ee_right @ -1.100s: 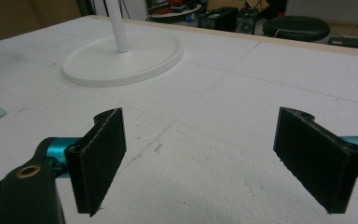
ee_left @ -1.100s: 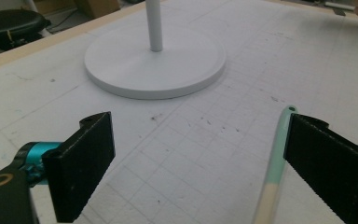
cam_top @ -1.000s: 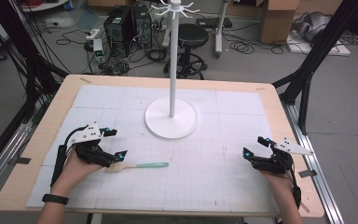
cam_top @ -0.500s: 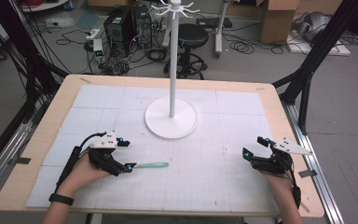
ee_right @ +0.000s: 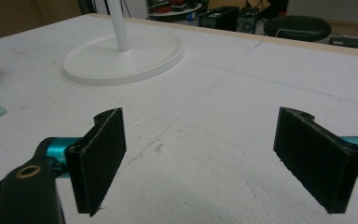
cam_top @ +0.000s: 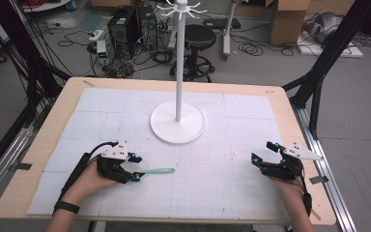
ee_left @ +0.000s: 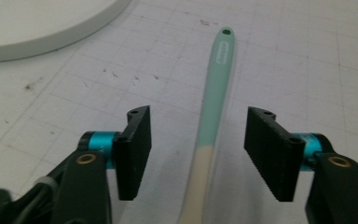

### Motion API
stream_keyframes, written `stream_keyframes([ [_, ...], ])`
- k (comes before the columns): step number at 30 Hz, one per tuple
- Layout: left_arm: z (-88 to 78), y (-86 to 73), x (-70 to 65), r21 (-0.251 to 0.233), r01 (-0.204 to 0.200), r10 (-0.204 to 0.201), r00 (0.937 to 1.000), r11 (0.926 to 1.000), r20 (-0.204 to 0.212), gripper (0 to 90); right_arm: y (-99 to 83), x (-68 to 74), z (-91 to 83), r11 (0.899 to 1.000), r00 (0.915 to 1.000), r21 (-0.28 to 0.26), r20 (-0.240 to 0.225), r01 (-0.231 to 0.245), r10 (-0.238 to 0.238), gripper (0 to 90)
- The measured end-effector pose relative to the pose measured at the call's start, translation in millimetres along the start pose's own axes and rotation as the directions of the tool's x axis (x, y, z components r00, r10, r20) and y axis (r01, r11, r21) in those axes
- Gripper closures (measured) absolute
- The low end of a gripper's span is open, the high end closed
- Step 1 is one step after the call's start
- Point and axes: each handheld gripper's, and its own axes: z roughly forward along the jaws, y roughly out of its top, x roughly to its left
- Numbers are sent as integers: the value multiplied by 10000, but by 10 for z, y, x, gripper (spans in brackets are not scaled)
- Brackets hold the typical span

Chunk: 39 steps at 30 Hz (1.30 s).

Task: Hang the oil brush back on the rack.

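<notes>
Left gripper (ee_left: 198, 151) jaws wide, straddling the spatula (ee_left: 210, 126) flat on the mat (cam_top: 222, 188), near the stand (cam_top: 178, 121) | right gripper (ee_right: 214, 158) wide, empty, well apart | risk: thin handle may pivot or slip; grip sits off-centre

So we've got a wooden desk (cam_top: 290, 104) here, with most of its top covered by a white gridded mat (cam_top: 232, 169) that leaves a strip of bare wood all around the edge. Sitting on the mat toward the far middle is a white stand (cam_top: 178, 121), a round flat base with a thin pole going straight up. Closer to us, left of center, a mint green spatula (cam_top: 158, 170) lies flat on the mat, its cream-coloured end pointing left.
</notes>
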Motion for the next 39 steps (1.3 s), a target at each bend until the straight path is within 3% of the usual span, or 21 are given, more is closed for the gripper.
stream_keyframes([
  [15,26,16,-19,619,-4,6,10000,9981,-34,726,2,3,0,10000,10000,-4,-30,-4,4,164],
  [22,33,41,-58,830,-317,328,9994,9960,-125,779,3,2,-5,10000,10000,-55,-38,27,-27,164],
  [35,29,43,-41,778,-370,367,9993,9963,57,814,6,5,-3,10000,10000,-31,-80,-14,14,164],
  [39,16,49,-30,754,-321,328,9994,9966,-78,817,9,2,-8,10000,10000,-92,-65,-18,17,165],
])
